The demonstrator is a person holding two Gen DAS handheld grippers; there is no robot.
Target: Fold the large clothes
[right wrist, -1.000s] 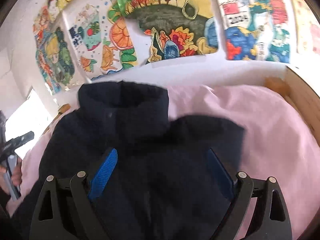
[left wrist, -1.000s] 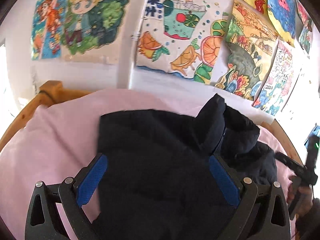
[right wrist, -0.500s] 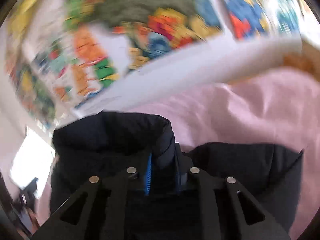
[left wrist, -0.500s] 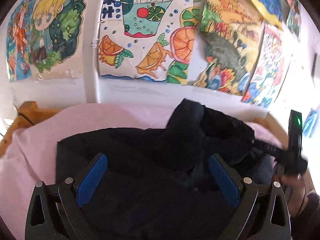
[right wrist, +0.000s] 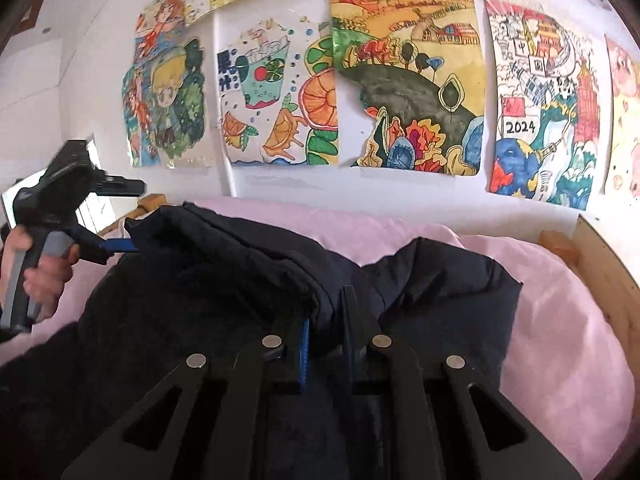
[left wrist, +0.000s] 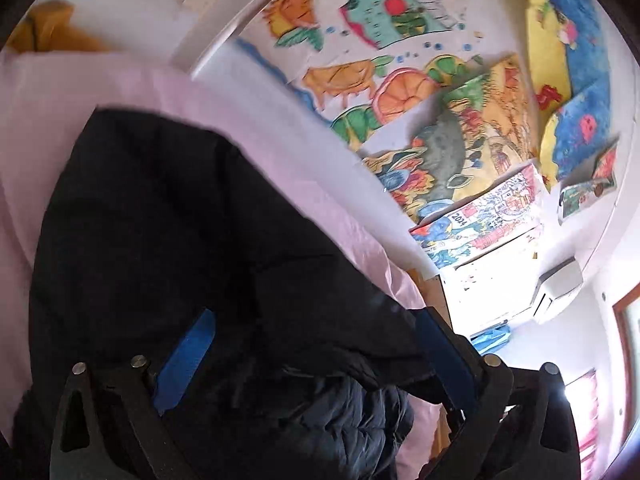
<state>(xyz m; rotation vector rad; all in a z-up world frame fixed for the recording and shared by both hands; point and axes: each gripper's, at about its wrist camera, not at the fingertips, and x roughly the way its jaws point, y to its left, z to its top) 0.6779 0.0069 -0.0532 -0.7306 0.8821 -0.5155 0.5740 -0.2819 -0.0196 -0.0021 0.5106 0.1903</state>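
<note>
- Presently the dark puffer jacket (right wrist: 224, 288) lies across the pink bed (right wrist: 560, 320).
- Right gripper (right wrist: 326, 344): jaws have just closed, clenched on a jacket fold.
- Left gripper (left wrist: 316, 360): jaws spread wide, lately narrowing slightly, jacket between them ungripped.

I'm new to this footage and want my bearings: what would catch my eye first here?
First, the dark puffy jacket spread over the pink bedding, its fabric pinched in the right gripper near the bottom of the right wrist view. Then the row of bright children's paintings on the white wall behind the bed. At the left, a hand holds the left gripper, jaws wide apart.
</note>
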